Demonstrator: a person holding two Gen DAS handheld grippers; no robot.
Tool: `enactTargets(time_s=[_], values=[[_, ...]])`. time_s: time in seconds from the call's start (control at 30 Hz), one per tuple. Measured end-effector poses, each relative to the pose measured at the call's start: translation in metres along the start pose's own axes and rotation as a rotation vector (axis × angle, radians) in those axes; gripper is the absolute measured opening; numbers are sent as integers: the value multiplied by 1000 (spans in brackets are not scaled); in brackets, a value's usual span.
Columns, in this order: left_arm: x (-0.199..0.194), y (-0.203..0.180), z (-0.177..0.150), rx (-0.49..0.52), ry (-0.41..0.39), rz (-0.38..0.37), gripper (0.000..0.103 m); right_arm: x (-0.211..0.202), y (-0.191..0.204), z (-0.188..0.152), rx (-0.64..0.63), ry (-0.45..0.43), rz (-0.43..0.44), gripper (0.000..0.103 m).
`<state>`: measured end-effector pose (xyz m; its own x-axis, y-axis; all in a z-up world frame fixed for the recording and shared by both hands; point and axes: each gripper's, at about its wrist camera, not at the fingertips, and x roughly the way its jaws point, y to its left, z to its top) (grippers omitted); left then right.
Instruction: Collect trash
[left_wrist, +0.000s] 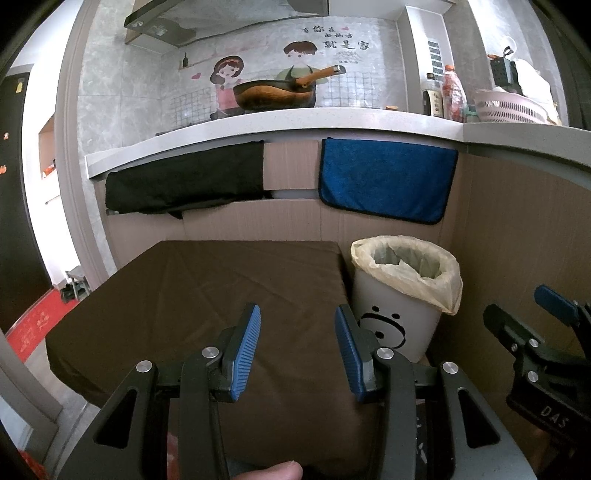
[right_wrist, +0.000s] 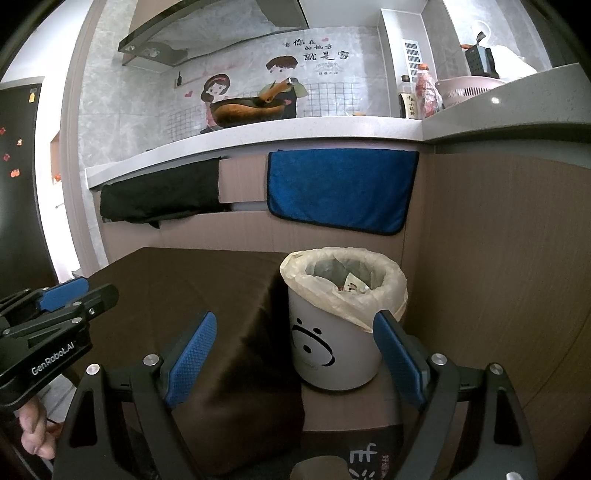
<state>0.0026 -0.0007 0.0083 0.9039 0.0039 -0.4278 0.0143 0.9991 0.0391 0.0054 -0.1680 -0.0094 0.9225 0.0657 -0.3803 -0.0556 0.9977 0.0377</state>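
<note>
A white trash bin with a smiley face and a pale yellow liner bag stands at the right side of a table covered with a brown cloth. In the right wrist view the bin holds some trash with a red and white wrapper. My left gripper is open and empty over the cloth, left of the bin. My right gripper is open and empty, its jaws either side of the bin's near face but short of it. Each gripper shows in the other's view, the right one and the left one.
A kitchen counter runs behind, with a wok, bottles and a pink basket. A black cloth and a blue towel hang under it. A wood-panel wall closes the right side.
</note>
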Motion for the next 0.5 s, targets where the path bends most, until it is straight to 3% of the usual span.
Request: enactTargets(time_s=[0.5], values=[[1,-1,4,-2,-2,-5,43,-3,1,5,1,-7,1,85]])
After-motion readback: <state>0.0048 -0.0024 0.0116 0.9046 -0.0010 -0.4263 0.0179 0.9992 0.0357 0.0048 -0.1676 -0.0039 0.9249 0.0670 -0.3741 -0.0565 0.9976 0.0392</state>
